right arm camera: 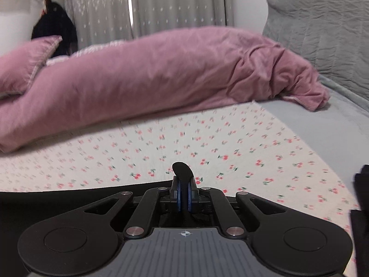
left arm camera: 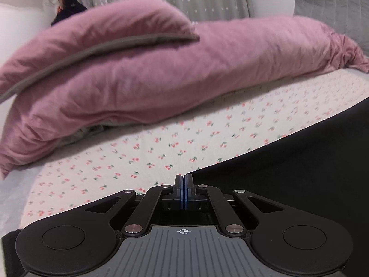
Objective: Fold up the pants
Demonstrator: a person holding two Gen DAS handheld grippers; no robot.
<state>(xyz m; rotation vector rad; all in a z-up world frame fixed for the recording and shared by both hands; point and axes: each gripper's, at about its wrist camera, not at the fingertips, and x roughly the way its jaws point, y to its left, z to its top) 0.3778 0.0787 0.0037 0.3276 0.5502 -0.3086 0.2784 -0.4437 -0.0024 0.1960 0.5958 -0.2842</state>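
Note:
The black pants hang as a dark sheet from my left gripper and stretch away to the right above the bed. The left jaws are pressed together, and the cloth's edge runs right up to the fingertips. In the right wrist view my right gripper is shut on the black pants. A small fold of the fabric sticks up between its blue pads, and the rest trails off to the left. Both grippers sit above the cherry-print sheet.
A long pink duvet lies bunched across the back of the bed. A grey quilted cushion stands at the back right, with grey curtains behind. A dark bundle sits in the far left corner. More black cloth shows at the right edge.

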